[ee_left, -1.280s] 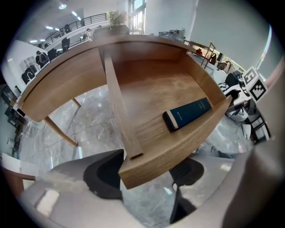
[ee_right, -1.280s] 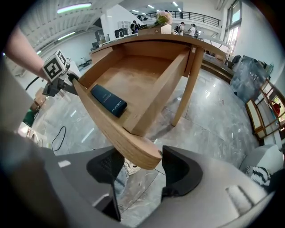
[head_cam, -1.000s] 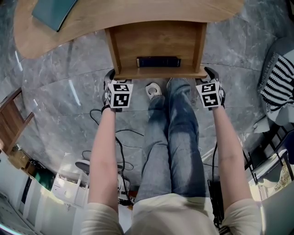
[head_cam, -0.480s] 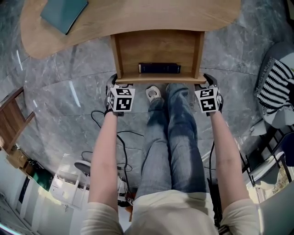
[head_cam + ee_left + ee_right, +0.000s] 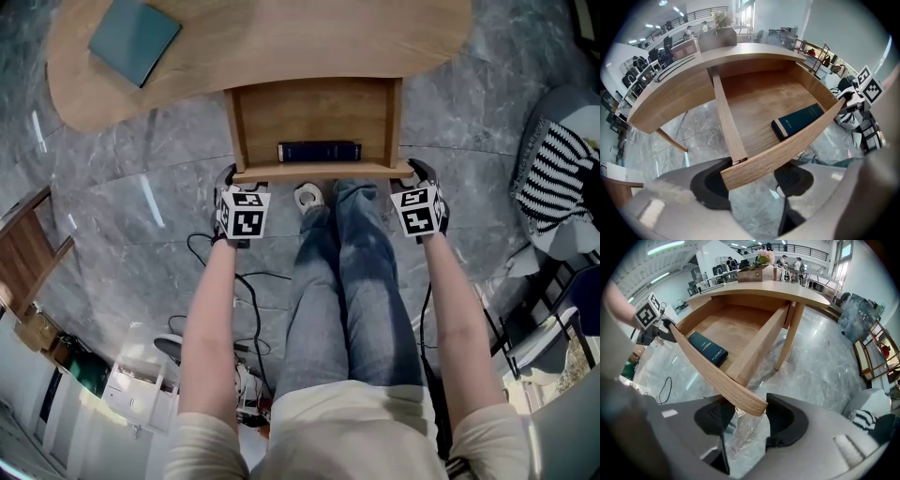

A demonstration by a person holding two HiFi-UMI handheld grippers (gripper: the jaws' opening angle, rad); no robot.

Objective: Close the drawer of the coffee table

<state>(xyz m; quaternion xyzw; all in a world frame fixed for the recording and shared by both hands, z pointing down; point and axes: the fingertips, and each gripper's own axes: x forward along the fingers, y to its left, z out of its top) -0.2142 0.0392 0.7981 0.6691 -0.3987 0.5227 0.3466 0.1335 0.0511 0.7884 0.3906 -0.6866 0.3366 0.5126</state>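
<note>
The coffee table [image 5: 281,37] has its drawer [image 5: 309,112] pulled out toward me, with a dark blue box [image 5: 319,151] lying against the front panel [image 5: 319,172]. My left gripper [image 5: 232,176] straddles the panel's left end and my right gripper [image 5: 411,172] its right end, both pointing steeply down. In the left gripper view the panel [image 5: 787,147] crosses the wide gap of the left gripper [image 5: 752,185]. In the right gripper view the panel's end [image 5: 750,404] sits inside the right gripper [image 5: 750,418], with floor showing beside one pad. Both stand open.
A teal book [image 5: 134,39] lies on the tabletop at the left. The person's legs [image 5: 352,272] and a white shoe [image 5: 307,195] are just below the drawer. Cables [image 5: 211,248] trail on the marble floor; a striped cushion [image 5: 553,178] is at the right.
Both grippers have lifted slightly while staying at the drawer's front corners. The head view has shifted, showing more tabletop. The drawer has not visibly slid in.
</note>
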